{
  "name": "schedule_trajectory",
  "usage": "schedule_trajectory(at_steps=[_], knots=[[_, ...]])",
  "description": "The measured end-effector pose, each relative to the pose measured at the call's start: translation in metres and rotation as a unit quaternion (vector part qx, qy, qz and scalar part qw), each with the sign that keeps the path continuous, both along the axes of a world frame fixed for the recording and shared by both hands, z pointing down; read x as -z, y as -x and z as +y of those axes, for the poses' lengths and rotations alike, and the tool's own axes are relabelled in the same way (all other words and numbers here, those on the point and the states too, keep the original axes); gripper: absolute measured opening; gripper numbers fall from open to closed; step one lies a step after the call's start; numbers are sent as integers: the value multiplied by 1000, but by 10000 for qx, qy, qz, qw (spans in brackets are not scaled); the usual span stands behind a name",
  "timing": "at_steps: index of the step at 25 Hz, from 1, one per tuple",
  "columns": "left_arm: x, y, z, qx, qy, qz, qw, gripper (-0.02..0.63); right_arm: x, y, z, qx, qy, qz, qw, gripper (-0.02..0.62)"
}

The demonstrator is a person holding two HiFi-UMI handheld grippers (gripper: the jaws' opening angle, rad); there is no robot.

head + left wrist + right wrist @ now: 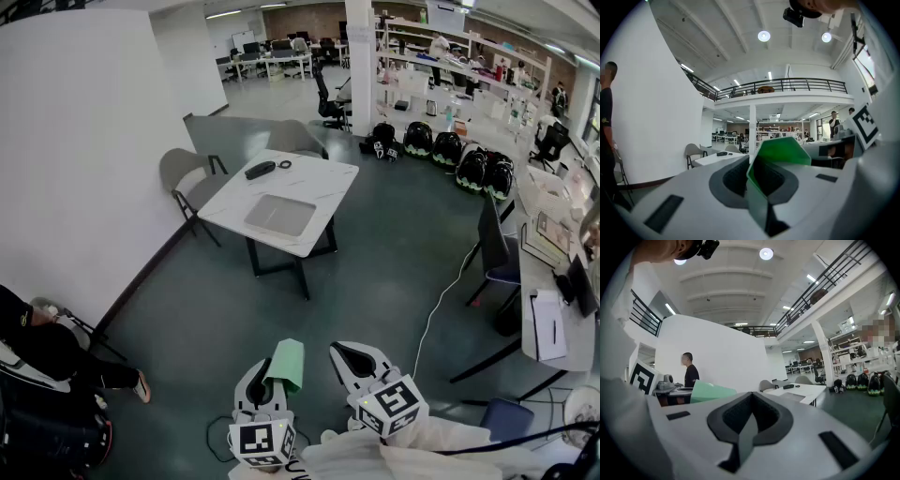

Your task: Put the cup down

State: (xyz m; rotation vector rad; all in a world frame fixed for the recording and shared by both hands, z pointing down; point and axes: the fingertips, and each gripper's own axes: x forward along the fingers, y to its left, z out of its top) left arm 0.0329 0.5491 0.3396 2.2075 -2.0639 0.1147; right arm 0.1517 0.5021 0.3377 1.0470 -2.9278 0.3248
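Gripping from the left, the left claw (265, 377) has its jaws clamped on the wall of the green cup (286, 364), which hangs above the floor, well apart from the white bench (314, 178) ahead. Letting go here would likely drop it; a harder squeeze could crush the thin wall, leaving it prone to tip. The right claw (356, 361), jaws together and empty, sits near enough to knock it.

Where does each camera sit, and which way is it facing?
Head view: from the person's head, steeply down on left gripper, right gripper, table ahead.
Left gripper view: level along its jaws, shut on the green cup.
Right gripper view: level along its shut, empty jaws.
All three show the table and green cup.
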Motion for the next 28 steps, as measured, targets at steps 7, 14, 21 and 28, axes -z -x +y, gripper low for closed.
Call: schedule_trajectory(at_steps=[7, 14, 21, 28], knots=[[-7, 8, 8, -10, 16, 37, 10000, 37, -6, 8, 8, 2, 31, 0, 10000, 5], [-4, 31, 25, 36, -17, 77, 10000, 37, 1, 29, 19, -52, 59, -109, 9999, 5], [-7, 57, 26, 181, -105, 173, 9996, 37, 4, 46, 12, -117, -26, -83, 9999, 5], [-12, 73, 4, 222, -135, 115, 9996, 37, 2, 59, -15, -176, -99, -189, 9996, 5]])
